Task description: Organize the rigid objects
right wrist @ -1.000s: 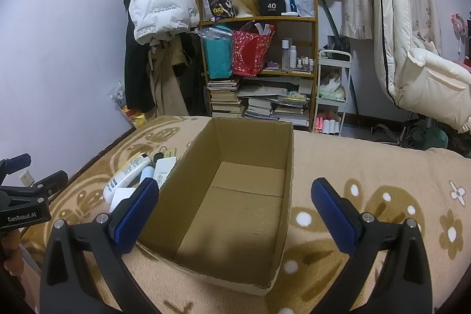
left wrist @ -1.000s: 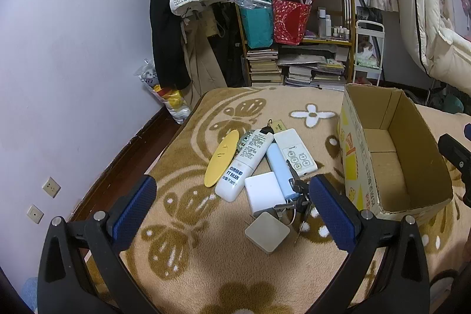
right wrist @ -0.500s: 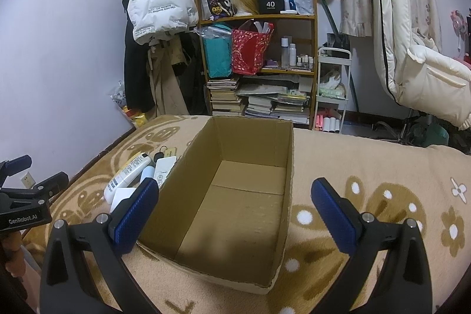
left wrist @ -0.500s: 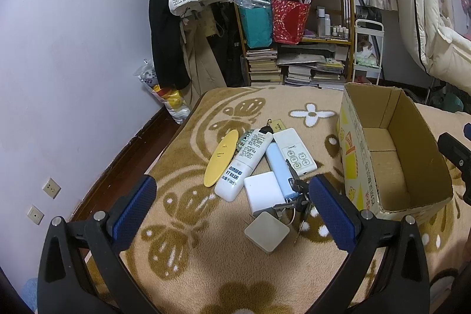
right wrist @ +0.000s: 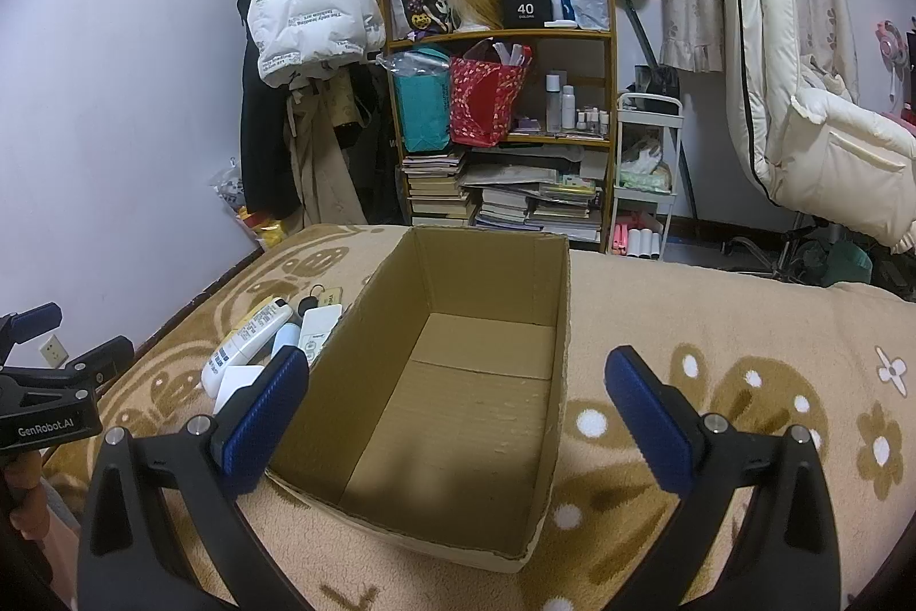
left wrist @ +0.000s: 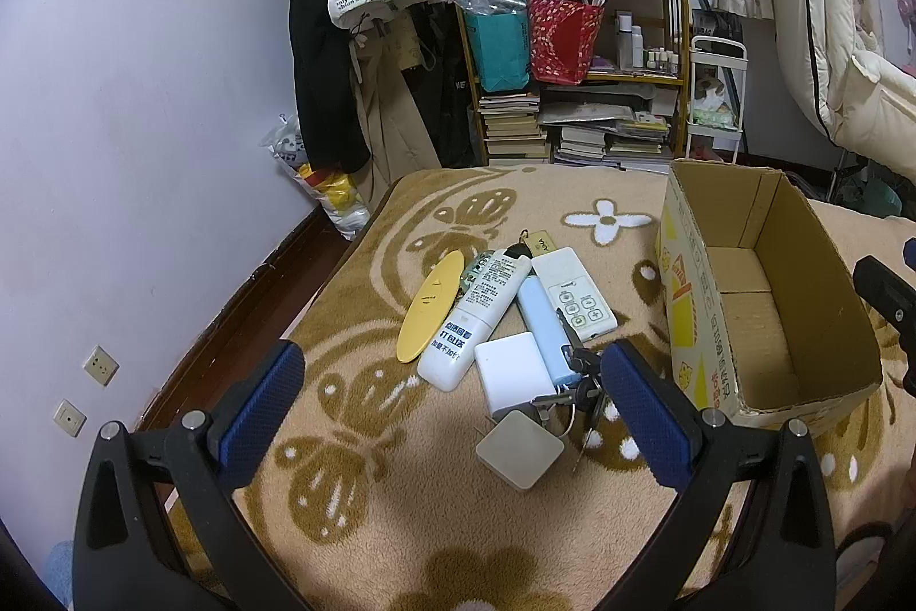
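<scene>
From the left wrist camera, the left gripper (left wrist: 452,399) hangs above the patterned blanket (left wrist: 366,513) with its blue-padded fingers (left wrist: 260,410) spread wide and nothing between them. Below it lies a pile of things: a yellow oval piece (left wrist: 429,304), a long white remote (left wrist: 476,319) beside it, a pale blue bar (left wrist: 544,330), a white keypad remote (left wrist: 575,293), a white block (left wrist: 514,373), a grey square piece (left wrist: 519,449) nearest the camera, and a bunch of keys (left wrist: 584,382). The open cardboard box (left wrist: 687,302) stands just right of the pile.

From the right wrist camera, the right gripper (right wrist: 455,410) is also spread wide and holds nothing, poised over the cardboard box (right wrist: 372,324), which is empty. The pile lies to the box's left, the long white remote (right wrist: 243,342) clearest.
</scene>
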`<state>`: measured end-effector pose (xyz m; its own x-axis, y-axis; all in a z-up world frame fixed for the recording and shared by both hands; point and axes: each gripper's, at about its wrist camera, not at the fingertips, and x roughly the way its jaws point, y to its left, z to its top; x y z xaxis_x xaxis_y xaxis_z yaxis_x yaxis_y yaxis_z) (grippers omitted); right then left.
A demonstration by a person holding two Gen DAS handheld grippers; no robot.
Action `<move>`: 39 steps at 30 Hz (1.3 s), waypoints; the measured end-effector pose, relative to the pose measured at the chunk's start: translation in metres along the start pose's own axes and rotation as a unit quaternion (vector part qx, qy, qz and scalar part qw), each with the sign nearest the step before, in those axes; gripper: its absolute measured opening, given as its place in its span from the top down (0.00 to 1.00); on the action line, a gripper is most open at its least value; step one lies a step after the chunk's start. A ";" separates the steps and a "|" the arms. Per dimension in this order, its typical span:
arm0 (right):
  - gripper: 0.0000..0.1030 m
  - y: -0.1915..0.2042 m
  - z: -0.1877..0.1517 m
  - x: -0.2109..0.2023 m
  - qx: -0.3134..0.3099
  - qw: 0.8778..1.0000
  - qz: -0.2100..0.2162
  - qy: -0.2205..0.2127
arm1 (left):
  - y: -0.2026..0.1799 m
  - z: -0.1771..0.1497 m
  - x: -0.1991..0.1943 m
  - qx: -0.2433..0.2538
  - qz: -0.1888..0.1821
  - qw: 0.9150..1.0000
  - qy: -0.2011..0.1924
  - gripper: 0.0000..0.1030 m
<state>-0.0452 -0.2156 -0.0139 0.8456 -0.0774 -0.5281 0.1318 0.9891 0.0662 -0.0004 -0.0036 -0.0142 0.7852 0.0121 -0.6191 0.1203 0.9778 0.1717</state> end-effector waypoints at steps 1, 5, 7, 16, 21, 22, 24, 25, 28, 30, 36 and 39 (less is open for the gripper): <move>0.00 0.000 0.000 0.000 0.000 1.000 0.000 0.000 | 0.000 0.001 0.000 0.000 0.000 1.000 0.000 0.00; 0.00 0.000 0.000 0.000 0.000 1.000 0.000 0.000 | 0.000 0.000 0.000 0.000 0.000 1.000 0.001 0.00; 0.00 0.000 0.001 0.000 0.000 1.000 0.000 0.000 | 0.000 0.002 0.000 0.000 0.000 1.000 0.001 0.00; 0.00 0.002 0.002 0.003 -0.002 1.000 -0.003 -0.001 | 0.002 -0.003 0.004 -0.004 0.003 1.000 0.002 0.00; 0.00 0.001 0.004 0.003 -0.002 1.000 -0.002 0.000 | 0.006 -0.003 0.008 -0.014 0.003 1.000 0.010 0.00; 0.00 0.002 0.004 0.003 -0.002 1.000 -0.003 0.000 | 0.007 -0.002 0.008 -0.015 0.002 1.000 0.011 0.00; 0.00 0.002 0.004 0.003 -0.002 1.000 -0.004 -0.002 | 0.007 -0.001 0.009 -0.011 -0.005 1.000 0.011 0.00; 0.00 -0.001 0.003 0.002 -0.002 1.000 -0.005 -0.002 | 0.007 0.002 0.009 -0.010 -0.003 1.000 0.011 0.00; 0.00 -0.012 0.007 0.007 0.006 1.000 -0.004 -0.001 | 0.005 0.008 0.014 -0.002 -0.006 1.000 0.017 0.01; 0.00 -0.015 0.008 0.010 0.013 1.000 -0.001 0.002 | 0.005 0.012 0.019 0.003 -0.022 0.999 0.031 0.01; 0.00 -0.022 0.015 0.028 0.014 0.999 -0.017 0.034 | 0.000 0.020 0.035 0.012 -0.043 0.997 0.059 0.01; 0.00 -0.027 0.018 0.042 0.015 0.998 -0.020 0.059 | -0.005 0.021 0.047 0.021 -0.047 0.996 0.075 0.01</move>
<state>-0.0042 -0.2479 -0.0224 0.7728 -0.1005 -0.6266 0.1820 0.9810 0.0672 0.0484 -0.0123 -0.0280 0.6695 -0.0446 -0.7414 0.2165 0.9666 0.1374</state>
